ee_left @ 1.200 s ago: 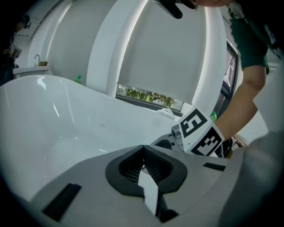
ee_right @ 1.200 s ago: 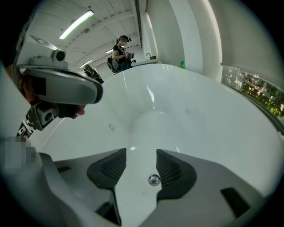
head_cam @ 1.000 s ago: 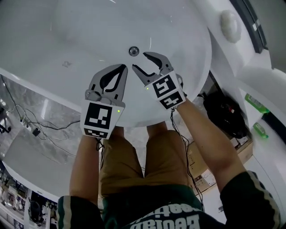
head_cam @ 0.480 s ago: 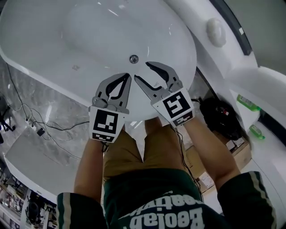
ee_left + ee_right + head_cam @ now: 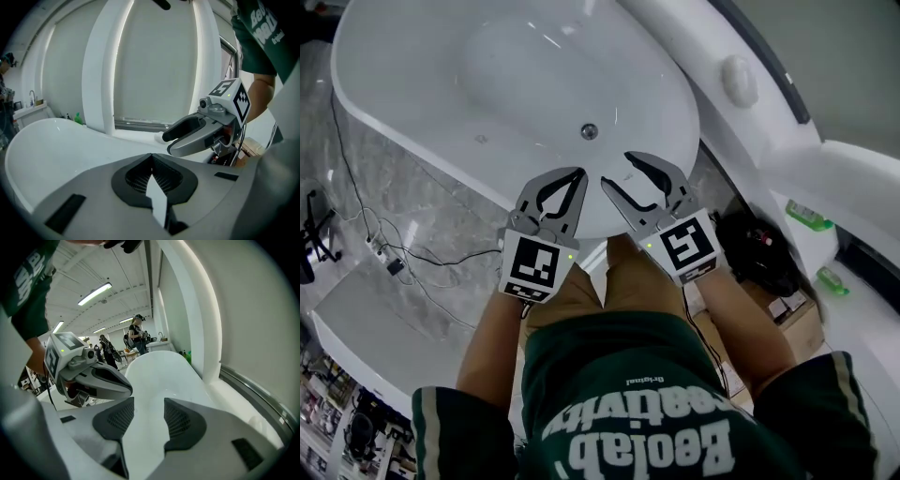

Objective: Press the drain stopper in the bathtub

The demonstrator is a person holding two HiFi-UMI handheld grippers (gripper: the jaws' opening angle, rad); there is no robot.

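Note:
The small round metal drain stopper sits in the floor of the white bathtub, seen in the head view. Both grippers hover above the tub's near rim, short of the stopper. My left gripper is shut, its tips meeting with nothing between them. To its right, my right gripper is open and empty, with a clear gap between its pads. Each gripper view shows the other gripper alongside: the right gripper and the left gripper. The stopper shows in neither gripper view.
A round white knob sits on the tub surround at the right. A black bag, a cardboard box and green bottles lie at the right. Cables run over the floor at the left. People stand far off.
Both grippers have drawn back toward the person and sit lower in the head view; the tub looks smaller and farther. The left stays shut, the right open.

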